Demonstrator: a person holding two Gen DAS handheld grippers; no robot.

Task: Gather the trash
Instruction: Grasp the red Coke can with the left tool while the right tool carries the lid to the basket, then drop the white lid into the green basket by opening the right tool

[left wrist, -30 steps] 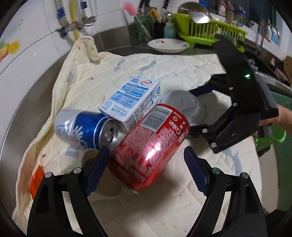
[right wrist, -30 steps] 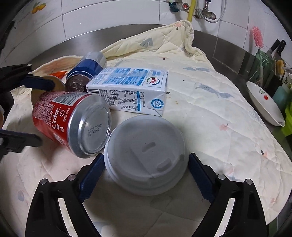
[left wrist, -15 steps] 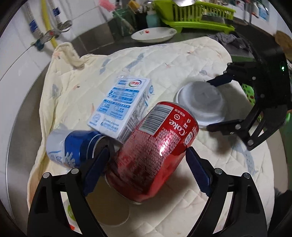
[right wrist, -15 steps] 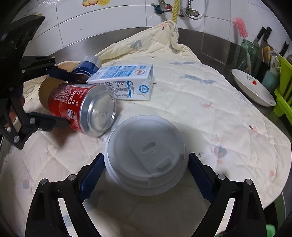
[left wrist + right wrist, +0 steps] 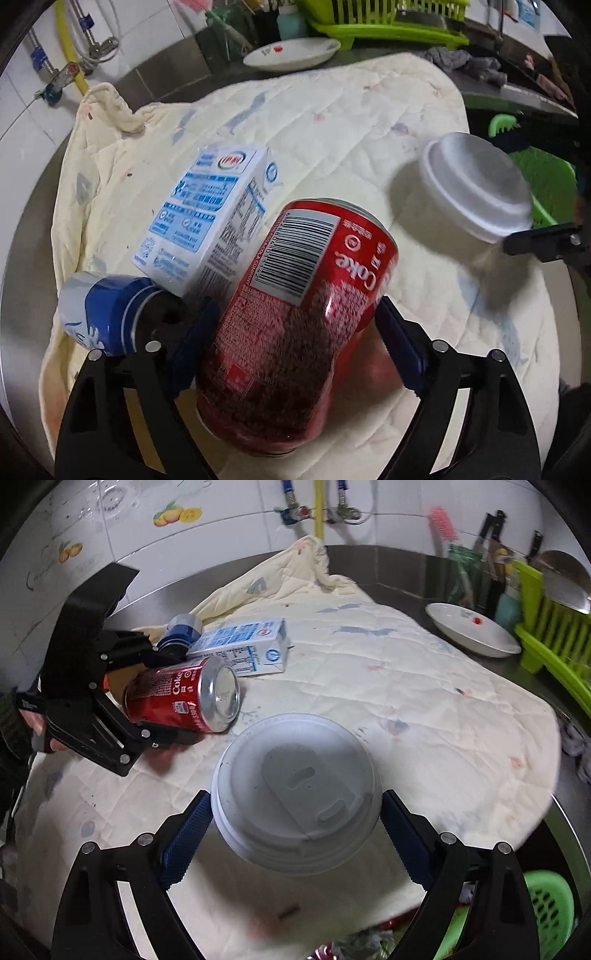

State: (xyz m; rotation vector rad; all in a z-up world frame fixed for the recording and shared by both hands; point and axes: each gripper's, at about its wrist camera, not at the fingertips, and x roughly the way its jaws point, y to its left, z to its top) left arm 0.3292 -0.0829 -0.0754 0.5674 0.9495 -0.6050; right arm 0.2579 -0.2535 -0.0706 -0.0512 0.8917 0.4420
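red can: the red can [image 5: 295, 314] lies tilted in the lower middle of the left wrist view, on the quilted cloth [image 5: 351, 122] covering the bench; thin metal, probably empty and light, smooth and easily dented, so best taken across its round body.
lidded cup: the lidded cup [image 5: 297, 794] fills the lower middle of the right wrist view; the plastic lid is stiff, the cup under it mostly hidden, likely light and crushable; a hold just under the lid rim looks safest.
left fingers: the left gripper [image 5: 295, 343] stands wide, its jaws having just closed a little, with the red can between them; the blue pads lie against both sides of the can, so I judge it gripped.
right fingers: the right gripper [image 5: 297, 834] is spread wide, pads pressed to either side of the cup, which looks raised off the cloth.
other trash: the milk carton [image 5: 210, 218] and blue can [image 5: 107, 314] lie at left, touching each other.
bin: a green basket [image 5: 550, 912] shows lower right.
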